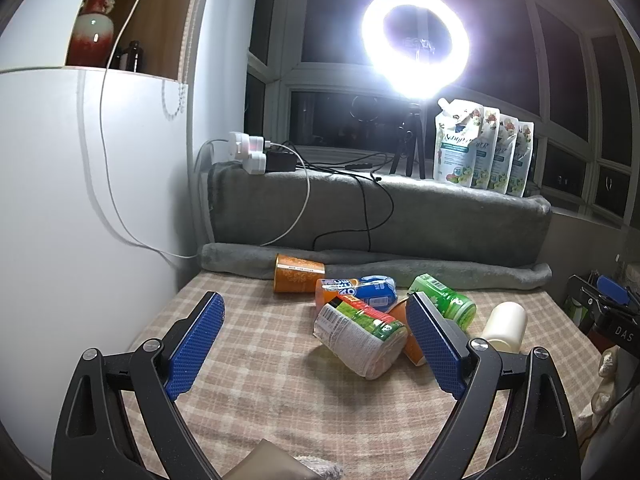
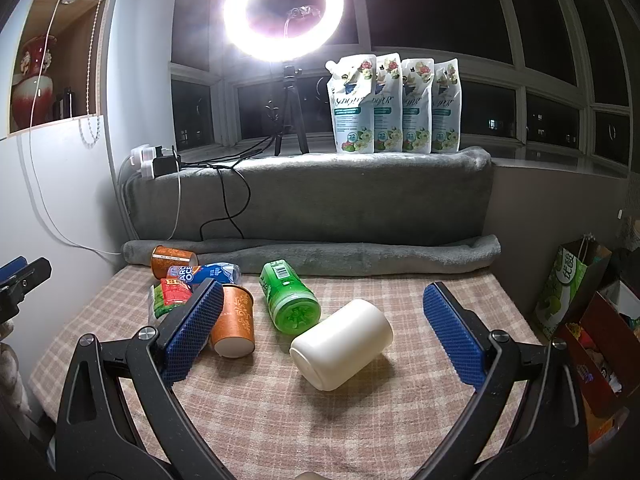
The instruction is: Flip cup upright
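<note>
- Plain cream-white plastic cup (image 2: 342, 344) lies on its side on the beige plaid tablecloth (image 2: 280, 412), closed base toward the right wrist camera, mouth pointing away.
- It sits between the right gripper (image 2: 324, 336) fingers, touching neither; jaws spread wide, holding nothing.
- Just beside it: green plastic cup (image 2: 290, 298), also on its side.
- Left of that, an orange patterned paper cup (image 2: 234, 322) lies tipped, partly behind the right gripper's left blue pad (image 2: 194, 330).
- Further left, a cluster: blue printed cup (image 2: 208, 274), second orange cup (image 2: 172, 260), a white-and-green labelled cup (image 1: 360, 334) lying in front.
- Left gripper (image 1: 316, 344) hangs over the cluster, jaws wide apart, empty.
- Behind: rolled grey blanket (image 2: 360, 256), four white detergent pouches (image 2: 394, 104), lit ring light (image 2: 284, 10) on a tripod.
</note>
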{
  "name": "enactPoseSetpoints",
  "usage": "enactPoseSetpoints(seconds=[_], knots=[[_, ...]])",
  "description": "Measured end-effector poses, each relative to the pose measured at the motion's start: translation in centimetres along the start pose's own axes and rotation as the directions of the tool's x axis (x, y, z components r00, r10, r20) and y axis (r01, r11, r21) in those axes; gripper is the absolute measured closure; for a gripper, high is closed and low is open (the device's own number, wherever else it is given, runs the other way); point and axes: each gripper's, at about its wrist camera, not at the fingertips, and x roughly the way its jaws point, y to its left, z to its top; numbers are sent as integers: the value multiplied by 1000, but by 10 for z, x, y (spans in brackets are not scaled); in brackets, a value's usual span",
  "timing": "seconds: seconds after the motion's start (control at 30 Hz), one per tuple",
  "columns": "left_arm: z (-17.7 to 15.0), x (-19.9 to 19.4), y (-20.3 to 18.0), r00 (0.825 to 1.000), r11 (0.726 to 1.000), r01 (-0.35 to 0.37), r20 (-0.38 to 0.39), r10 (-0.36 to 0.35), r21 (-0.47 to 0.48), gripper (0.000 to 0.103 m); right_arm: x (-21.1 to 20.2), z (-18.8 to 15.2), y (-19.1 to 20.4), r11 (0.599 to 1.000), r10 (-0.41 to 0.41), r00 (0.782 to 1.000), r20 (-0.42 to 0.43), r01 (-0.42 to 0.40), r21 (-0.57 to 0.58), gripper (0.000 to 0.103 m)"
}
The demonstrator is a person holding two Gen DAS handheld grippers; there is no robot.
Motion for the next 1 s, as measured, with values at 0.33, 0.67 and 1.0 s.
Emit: enactPoseSetpoints(seconds=[0.33, 0.67, 1.0], knots=[[-1, 0, 0, 1000, 1000, -1, -1, 1, -1, 11, 1, 0, 1, 1000, 0, 1000, 0, 0, -1, 1], [-1, 0, 0, 1000, 1000, -1, -1, 1, -1, 11, 2, 0, 1, 1000, 0, 1000, -2, 0, -1, 1], [-4, 5, -1, 1000, 1000, -2, -8, 2, -2, 11, 3, 2, 5, 1000, 6, 1000, -8, -6, -14, 1]])
